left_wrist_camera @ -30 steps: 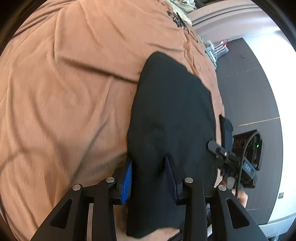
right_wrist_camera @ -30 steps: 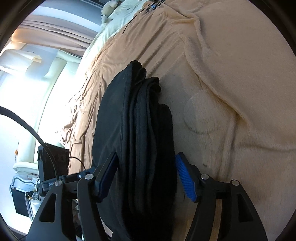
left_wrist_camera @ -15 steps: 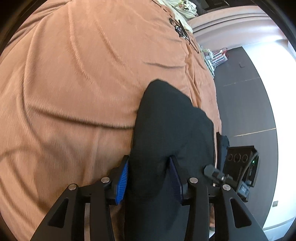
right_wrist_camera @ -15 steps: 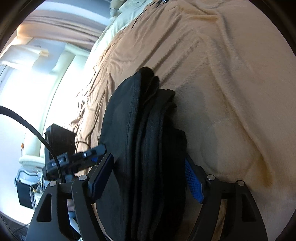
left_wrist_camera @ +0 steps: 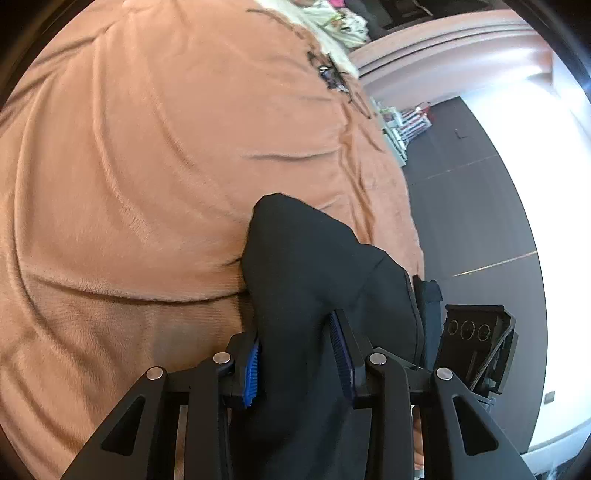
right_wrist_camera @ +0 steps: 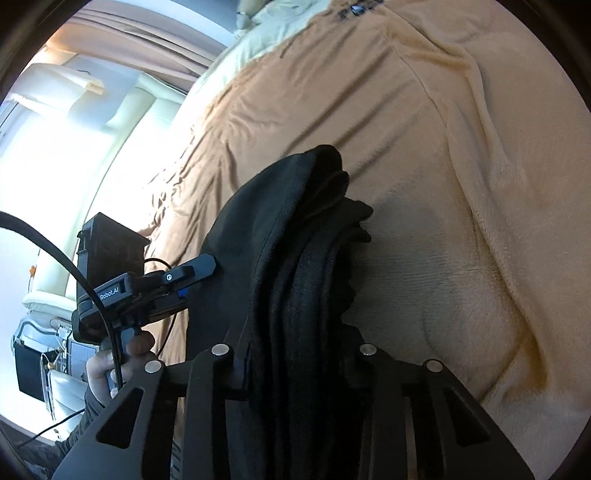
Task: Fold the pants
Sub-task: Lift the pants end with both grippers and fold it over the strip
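Both claws on the black pants (left_wrist_camera: 317, 280)

Left gripper (left_wrist_camera: 299, 360) and right gripper (right_wrist_camera: 295, 354) are closing, each clamped on cloth bunched between its fingers, blanket (left_wrist_camera: 140, 177) beyond.

A wide bed (left_wrist_camera: 155, 177) under a plush, rust-orange fleece blanket (right_wrist_camera: 461, 155) fills most of both views, its nap creased in long soft folds. At the head of the bed lie pale cream pillows (right_wrist_camera: 258, 40) and a light floral-print cloth (left_wrist_camera: 332, 22). Beside the bed, a dark grey floor (left_wrist_camera: 469, 221) crossed by thin pale seams runs to a curved pinkish-white wall moulding (left_wrist_camera: 443, 40). A small rack of red-and-white items (left_wrist_camera: 410, 122) stands on that floor near the bed's edge. On the bed's other side, strong daylight washes out a cream padded bench (right_wrist_camera: 147, 107) below bright windows with pale curtains (right_wrist_camera: 122, 22).
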Action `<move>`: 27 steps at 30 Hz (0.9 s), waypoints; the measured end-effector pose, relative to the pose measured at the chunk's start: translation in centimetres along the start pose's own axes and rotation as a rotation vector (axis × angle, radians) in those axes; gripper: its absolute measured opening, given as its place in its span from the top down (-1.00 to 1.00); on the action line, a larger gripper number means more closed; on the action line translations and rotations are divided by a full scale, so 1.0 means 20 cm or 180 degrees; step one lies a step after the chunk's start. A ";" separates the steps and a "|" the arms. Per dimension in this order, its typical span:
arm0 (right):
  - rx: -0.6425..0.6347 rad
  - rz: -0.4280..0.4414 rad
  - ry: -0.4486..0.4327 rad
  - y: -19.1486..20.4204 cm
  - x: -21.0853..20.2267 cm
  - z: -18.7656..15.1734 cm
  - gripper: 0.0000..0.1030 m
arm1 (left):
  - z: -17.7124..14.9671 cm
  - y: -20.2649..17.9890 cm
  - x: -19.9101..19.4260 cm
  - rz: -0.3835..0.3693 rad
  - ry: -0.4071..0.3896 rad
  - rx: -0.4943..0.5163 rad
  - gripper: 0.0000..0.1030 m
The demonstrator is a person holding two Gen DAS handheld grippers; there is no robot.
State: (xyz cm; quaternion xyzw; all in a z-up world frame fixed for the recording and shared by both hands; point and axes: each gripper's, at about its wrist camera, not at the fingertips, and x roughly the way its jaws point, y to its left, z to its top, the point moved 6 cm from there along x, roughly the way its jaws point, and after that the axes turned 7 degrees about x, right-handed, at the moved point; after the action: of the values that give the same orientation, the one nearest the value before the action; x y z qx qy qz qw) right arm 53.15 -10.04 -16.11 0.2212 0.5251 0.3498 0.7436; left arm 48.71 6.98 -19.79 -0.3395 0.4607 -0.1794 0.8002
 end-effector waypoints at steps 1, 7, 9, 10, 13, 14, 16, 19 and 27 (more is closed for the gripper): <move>-0.0038 0.0003 -0.0039 0.02 -0.02 -0.01 0.46 | 0.00 -0.02 -0.02 -0.0007 -0.0022 0.0033 0.30; -0.0179 -0.0041 -0.0257 0.12 -0.08 -0.07 0.51 | 0.00 -0.12 -0.11 -0.0043 -0.0159 0.0180 0.62; -0.0239 -0.0046 -0.0330 0.17 -0.10 -0.09 0.52 | 0.00 -0.17 -0.15 -0.0038 -0.0200 0.0244 0.66; -0.0280 -0.0041 -0.0376 0.21 -0.12 -0.11 0.52 | 0.00 -0.19 -0.16 -0.0045 -0.0221 0.0273 0.69; -0.0374 -0.0054 -0.0478 0.27 -0.17 -0.16 0.53 | -0.02 -0.26 -0.23 -0.0103 -0.0295 0.0345 0.73; -0.0401 -0.0072 -0.0527 0.29 -0.19 -0.18 0.53 | -0.03 -0.28 -0.25 -0.0125 -0.0311 0.0365 0.74; -0.0456 -0.0134 -0.0631 0.34 -0.24 -0.21 0.53 | -0.04 -0.34 -0.29 -0.0163 -0.0342 0.0414 0.74; -0.0523 -0.0169 -0.0740 0.38 -0.32 -0.26 0.53 | -0.05 -0.43 -0.34 -0.0214 -0.0392 0.0491 0.75; -0.0652 -0.0232 -0.0983 0.46 -0.60 -0.46 0.53 | -0.12 -0.69 -0.43 -0.0369 -0.0482 0.0687 0.77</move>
State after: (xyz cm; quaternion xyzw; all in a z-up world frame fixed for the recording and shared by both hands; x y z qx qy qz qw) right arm 39.41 -13.40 -5.48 0.1763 0.3740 0.3361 0.8462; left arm 42.64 1.58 -5.61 -0.2901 0.3567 -0.2477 0.8528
